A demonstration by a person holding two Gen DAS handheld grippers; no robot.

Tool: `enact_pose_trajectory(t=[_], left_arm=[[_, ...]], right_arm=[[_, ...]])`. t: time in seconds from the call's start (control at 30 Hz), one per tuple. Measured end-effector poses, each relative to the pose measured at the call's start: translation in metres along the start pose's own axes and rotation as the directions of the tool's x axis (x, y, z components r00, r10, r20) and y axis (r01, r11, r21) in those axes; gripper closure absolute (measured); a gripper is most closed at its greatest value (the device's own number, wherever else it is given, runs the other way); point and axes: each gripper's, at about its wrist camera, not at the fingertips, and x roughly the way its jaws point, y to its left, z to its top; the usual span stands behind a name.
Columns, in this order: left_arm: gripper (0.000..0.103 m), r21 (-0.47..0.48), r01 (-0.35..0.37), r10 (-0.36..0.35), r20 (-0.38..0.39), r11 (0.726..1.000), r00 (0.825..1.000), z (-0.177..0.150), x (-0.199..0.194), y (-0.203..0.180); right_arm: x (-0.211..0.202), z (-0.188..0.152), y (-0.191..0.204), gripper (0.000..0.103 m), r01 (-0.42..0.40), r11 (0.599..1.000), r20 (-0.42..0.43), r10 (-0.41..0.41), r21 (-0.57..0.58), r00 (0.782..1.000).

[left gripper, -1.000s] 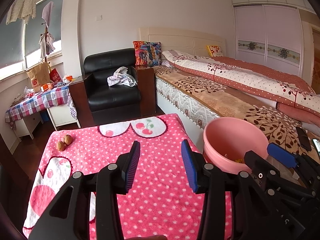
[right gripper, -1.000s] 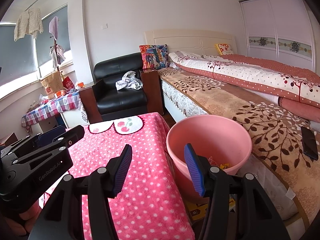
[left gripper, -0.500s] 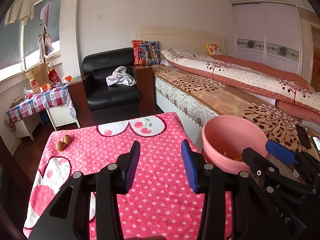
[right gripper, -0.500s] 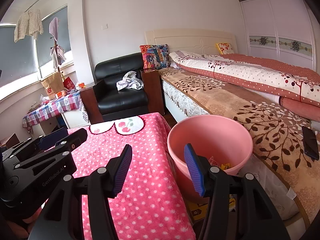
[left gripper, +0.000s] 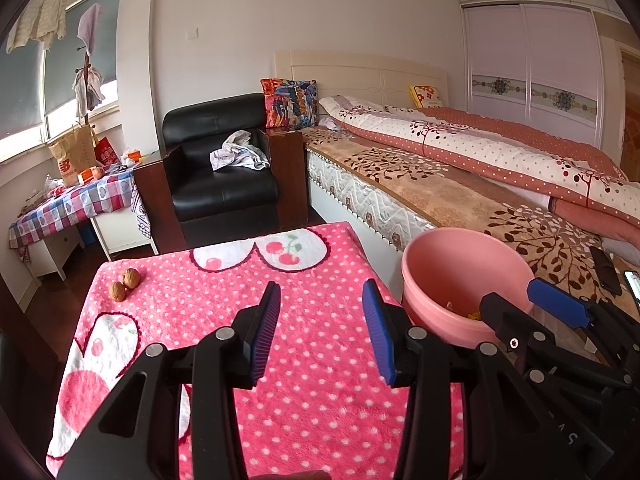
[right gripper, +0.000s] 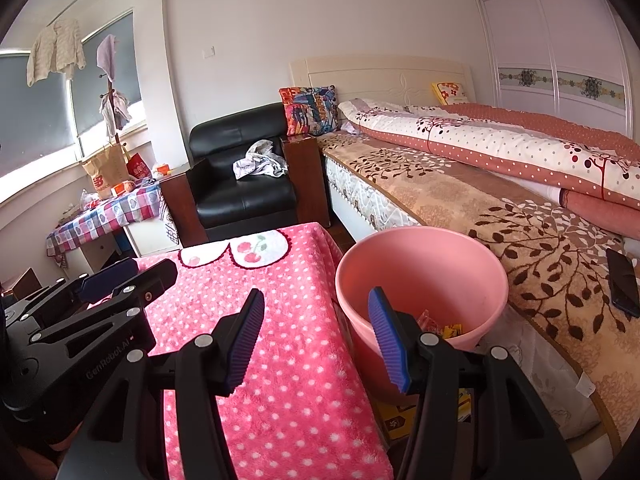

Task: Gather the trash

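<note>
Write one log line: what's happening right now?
left hand-held gripper: open, empty | right hand-held gripper: open, empty | walnuts: on blanket | pink bucket: holds scraps

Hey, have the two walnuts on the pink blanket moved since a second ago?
No. The walnuts sit at the same far left corner of the pink blanket, same spot relative to its white heart patch.

Home bedroom. Made bed (left gripper: 460, 168) with patterned quilt ran along the right; sliding-door wardrobe (left gripper: 528, 64) at far right. Black leather armchair (left gripper: 220, 168) against the far wall, clothes hanging by the left window (left gripper: 24, 76).
</note>
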Motion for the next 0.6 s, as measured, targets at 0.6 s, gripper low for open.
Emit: enact_pose_trajectory(t=[0.6], left_arm=[[0.06,0.0,0.002,-0.002,-0.005,1.0,1.0,-0.002,0.0027,0.0003]], right_arm=[[0.0004,0.0006,0.0005,0.049,0.0,1.0,-0.003,0.0,0.003,1.0]])
